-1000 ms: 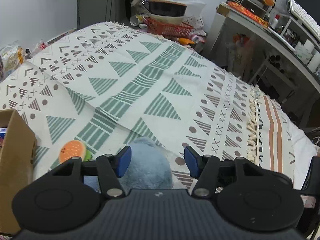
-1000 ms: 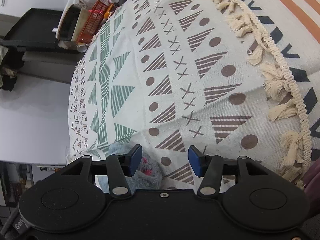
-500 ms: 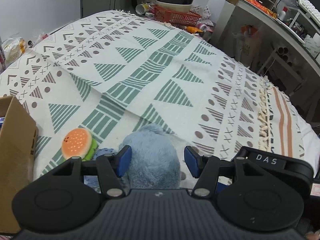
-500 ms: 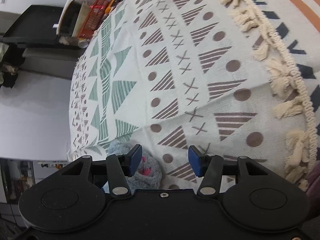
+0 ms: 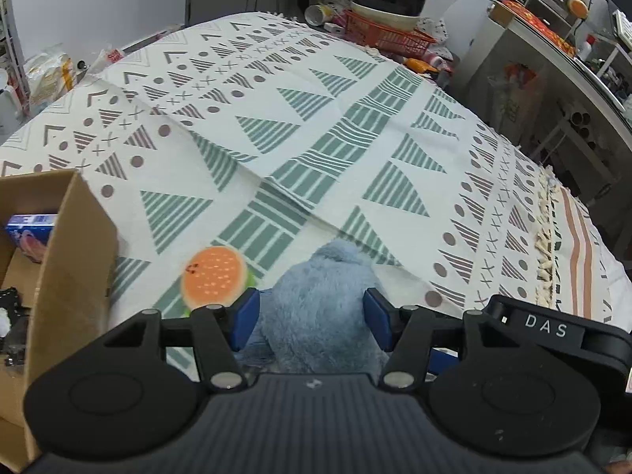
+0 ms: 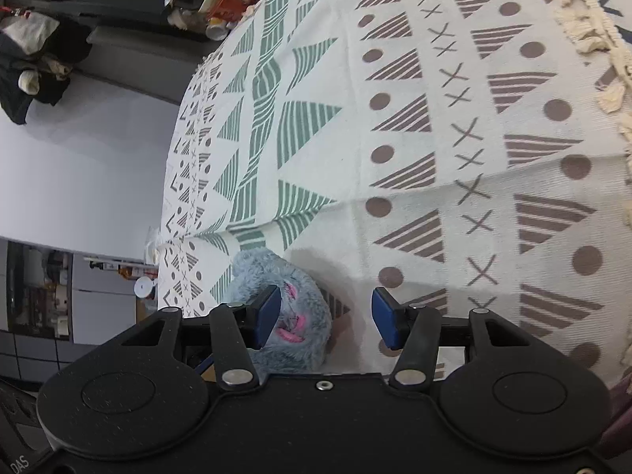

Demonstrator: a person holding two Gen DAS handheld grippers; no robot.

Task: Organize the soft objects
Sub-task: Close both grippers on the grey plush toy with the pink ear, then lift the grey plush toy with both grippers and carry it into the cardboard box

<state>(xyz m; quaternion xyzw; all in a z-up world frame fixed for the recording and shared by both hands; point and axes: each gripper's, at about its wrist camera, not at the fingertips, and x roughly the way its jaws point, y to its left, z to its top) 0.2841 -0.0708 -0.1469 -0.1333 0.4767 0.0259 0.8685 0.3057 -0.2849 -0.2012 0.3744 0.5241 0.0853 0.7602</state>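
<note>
the bed (image 5: 355,126) takes up nearly everything, covered in a cream throw with green and brown triangles, dots and crosses, fringe running down one side. at its left edge sits an open cardboard box (image 5: 67,260) with some stuff already inside, can't make out what.

the thing that matters is the blue plush toy (image 5: 320,312), lying on the throw near the front edge, close to the box. it looks like long shaggy fur over stuffing, so my guess is it weighs next to nothing and squashes the moment you pinch it. fur alone would probably slide or pull, so i'd bite into the fat middle of the body, deep enough to catch stuffing. the right wrist view shows pink stitching on it (image 6: 292,316), maybe a face or a paw, can't say which.

the left claw (image 5: 312,314) is spread wide with the plush body sitting right between its blue pads, filling the gap, but it doesn't look squeezed yet. the right claw (image 6: 326,316) is wide open too, with the toy against its left pad and bare throw across the rest of the gap.

smallest bit: a little burger plush (image 5: 215,276), orange bun with green underneath, just beside the blue toy on the box side. same deal i reckon, light and squishy.
</note>
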